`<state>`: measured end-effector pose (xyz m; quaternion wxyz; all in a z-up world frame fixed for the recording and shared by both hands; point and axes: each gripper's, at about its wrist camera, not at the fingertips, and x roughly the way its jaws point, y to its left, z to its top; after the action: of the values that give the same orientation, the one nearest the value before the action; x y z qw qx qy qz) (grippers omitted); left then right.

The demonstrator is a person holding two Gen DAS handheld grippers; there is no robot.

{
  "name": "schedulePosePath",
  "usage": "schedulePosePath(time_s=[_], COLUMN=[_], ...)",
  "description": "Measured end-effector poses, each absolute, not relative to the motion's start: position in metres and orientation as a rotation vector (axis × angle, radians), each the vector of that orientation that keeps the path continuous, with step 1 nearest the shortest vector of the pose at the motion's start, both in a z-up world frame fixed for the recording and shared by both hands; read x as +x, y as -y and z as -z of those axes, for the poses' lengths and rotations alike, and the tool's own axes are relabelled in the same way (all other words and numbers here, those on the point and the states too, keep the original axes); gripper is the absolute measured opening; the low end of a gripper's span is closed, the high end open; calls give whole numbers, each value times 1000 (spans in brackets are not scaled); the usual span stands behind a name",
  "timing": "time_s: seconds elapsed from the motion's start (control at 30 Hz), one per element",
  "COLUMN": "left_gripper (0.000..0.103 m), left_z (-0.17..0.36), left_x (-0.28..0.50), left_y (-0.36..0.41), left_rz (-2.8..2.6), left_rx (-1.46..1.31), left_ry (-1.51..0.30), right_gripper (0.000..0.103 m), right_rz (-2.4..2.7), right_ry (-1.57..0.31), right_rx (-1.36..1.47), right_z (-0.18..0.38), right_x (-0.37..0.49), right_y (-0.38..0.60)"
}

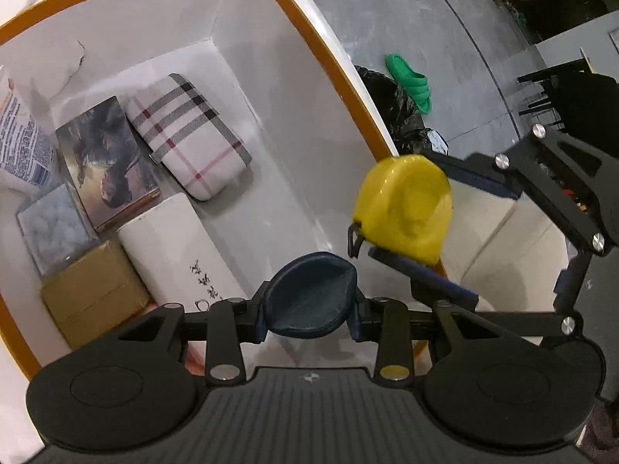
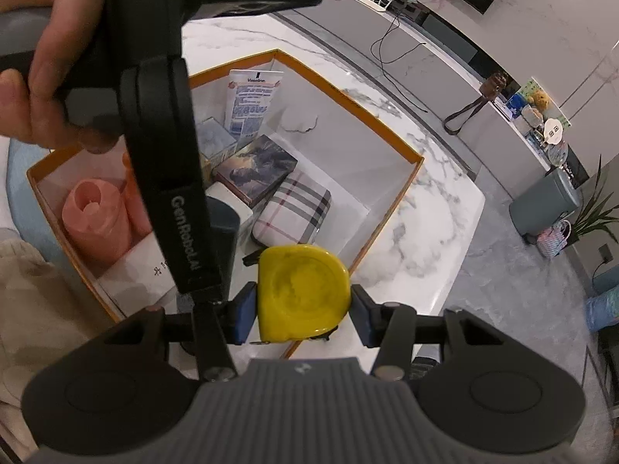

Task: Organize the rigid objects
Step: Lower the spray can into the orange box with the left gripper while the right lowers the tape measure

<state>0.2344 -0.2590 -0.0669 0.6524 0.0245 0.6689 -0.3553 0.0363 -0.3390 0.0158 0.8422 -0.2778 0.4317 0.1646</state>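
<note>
Between the right tongs [image 2: 303,309], yellow tape measure [image 2: 303,294], pads pressing both sides

Each gripper, the left gripper [image 1: 309,301] and the right gripper [image 2: 303,309], is matte black with blue pads [image 2: 245,311], silver screws and round side discs. White "GenRobot.AI" lettering marks one arm.

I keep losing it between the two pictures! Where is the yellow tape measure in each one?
Left wrist view: the yellow tape measure is right of centre, gripped by the right gripper.
Right wrist view: it sits low in the middle, between that gripper's blue pads.
Shared landmark: the checked case inside the orange-rimmed box.
</note>
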Motion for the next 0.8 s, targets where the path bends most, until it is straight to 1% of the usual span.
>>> schedulePosePath(time_s=[0.3,0.43,0.57,0.63,0.73,0.8], left_gripper=[41,41,45,45,48,49], left_z=[76,82,80,79,76,70], left_x=[245,247,248,246,244,242], left_y=[263,259,260,260,252,248], left_rz=[718,694,664,645,642,641], left_rx=[19,0,31,65,59,59], left_ry=[-1414,-1415,-1419,-1405,-1404,-1390], right_gripper=[50,50,50,50,50,50], right_rz=[-361,-379,-423,-441,-469,-486], right_ry=[-885,-874,-877,-883,-893,-902], right_rx=[-592,-611,-657,-697,-736,-757], right_z=[-11,-11,-10,-9,-7,-7], right_x=[42,45,45,47,48,49], right_y=[342,341,340,338,331,327])
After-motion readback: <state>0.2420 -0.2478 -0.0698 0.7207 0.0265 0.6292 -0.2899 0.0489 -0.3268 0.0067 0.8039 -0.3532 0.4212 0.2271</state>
